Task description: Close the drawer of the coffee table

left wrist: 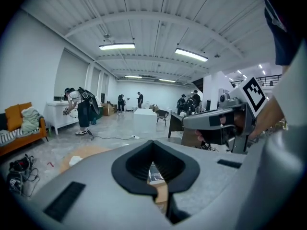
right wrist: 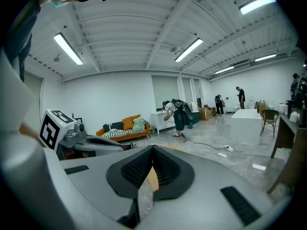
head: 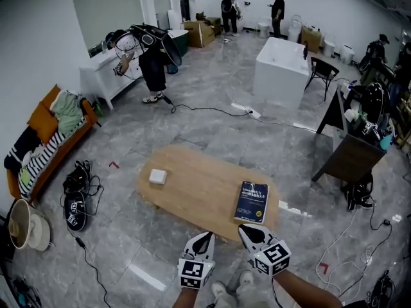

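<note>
The coffee table [head: 199,185] lay just ahead of both grippers in the head view. Its drawer did not show, so its contents could not be told. The left gripper [head: 204,237] and right gripper [head: 247,231] hung side by side at the near edge, probably lined up to push the drawer front. A book [head: 252,201] lay just beyond the right one. In the left gripper view the jaws met on nothing. The right gripper view showed the same.

Left hand-held gripper [head: 207,236], right hand-held gripper [head: 244,230]: white shells, black-white marker cubes [head: 194,271]
</note>
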Available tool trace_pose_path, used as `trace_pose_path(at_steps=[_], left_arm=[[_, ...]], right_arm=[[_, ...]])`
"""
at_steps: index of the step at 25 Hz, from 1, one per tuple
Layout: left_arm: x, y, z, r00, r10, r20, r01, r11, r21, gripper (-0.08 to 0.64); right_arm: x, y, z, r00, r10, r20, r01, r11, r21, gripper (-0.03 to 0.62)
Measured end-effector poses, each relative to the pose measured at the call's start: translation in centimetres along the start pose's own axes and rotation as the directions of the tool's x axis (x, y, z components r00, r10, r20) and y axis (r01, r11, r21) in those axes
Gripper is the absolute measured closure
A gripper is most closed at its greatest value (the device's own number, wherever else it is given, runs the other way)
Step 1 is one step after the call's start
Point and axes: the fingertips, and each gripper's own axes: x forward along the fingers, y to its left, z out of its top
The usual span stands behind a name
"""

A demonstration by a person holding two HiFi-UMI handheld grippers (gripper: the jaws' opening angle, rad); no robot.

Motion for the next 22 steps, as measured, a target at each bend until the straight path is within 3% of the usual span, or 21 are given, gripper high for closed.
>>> trace_pose_path(at_steps=[12,22], left_arm=[[-3.6,-1.5,5.7,0.99,-0.04,0.136,0.033,0.998,0.054,0.558],[-6.2,-1.6,8.2,0.985,-0.046,0.167,0.032,0.996,0.086,0.557]], right_arm=[[-1.8,1.6,3.9,0.996,-0.026,0.087,0.028,1.0,-0.014,0.581],[-2.6,3.4,7.4,0.984,-0.008,0.178,0.008,1.0,0.003,0.58]])
